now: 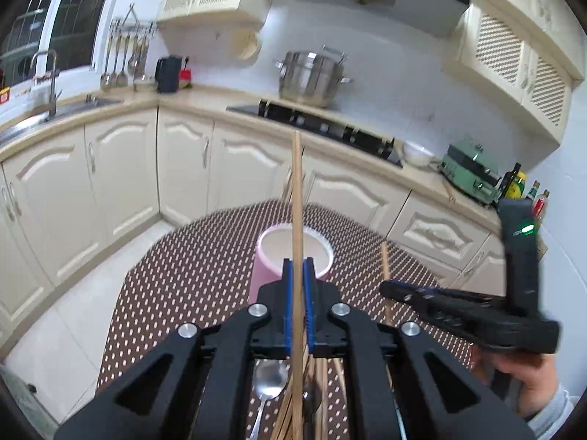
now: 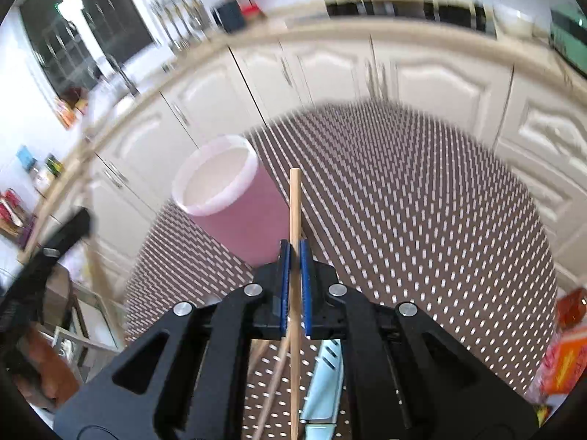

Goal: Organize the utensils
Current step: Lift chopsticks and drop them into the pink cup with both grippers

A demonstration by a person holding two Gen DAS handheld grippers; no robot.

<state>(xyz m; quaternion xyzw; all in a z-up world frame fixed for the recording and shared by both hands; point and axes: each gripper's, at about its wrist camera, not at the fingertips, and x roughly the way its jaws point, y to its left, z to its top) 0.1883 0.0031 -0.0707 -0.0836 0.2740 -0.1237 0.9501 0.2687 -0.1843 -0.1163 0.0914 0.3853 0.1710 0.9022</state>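
Wooden and pale, a slim round chopstick (image 1: 298, 198) stood upright between the blue ribbed pads of the left gripper (image 1: 298, 269), whose black jaws were nearly closed and pinched it. Its upper end rose well above the fingertips against cream cabinet doors. Just beyond that gripper stood a pink cylindrical holder (image 1: 269, 267) with a thick white rim, on a round table covered in a brown cloth (image 1: 176, 275) patterned with small pale dashes. Below the left gripper's body, more loose chopsticks (image 1: 323, 385) lay in a bundle on the cloth beside the bowl of a shiny metal spoon (image 1: 270, 379). The right gripper (image 2: 294, 253), also black with blue pads, was closed narrowly on a second wooden chopstick (image 2: 294, 212), held upright with its blunt round end above the fingertips. In the right wrist view the pink holder appeared up and to the left of that stick, near but apart from it. Beneath the right gripper lay a light blue knife-like utensil (image 2: 324, 385) with slots in it, and another thin wooden stick (image 2: 273, 385) lay slanted on the cloth. From the left view the right gripper showed side-on at the right, gripped by a bare hand (image 1: 532, 381) in a grey sleeve.
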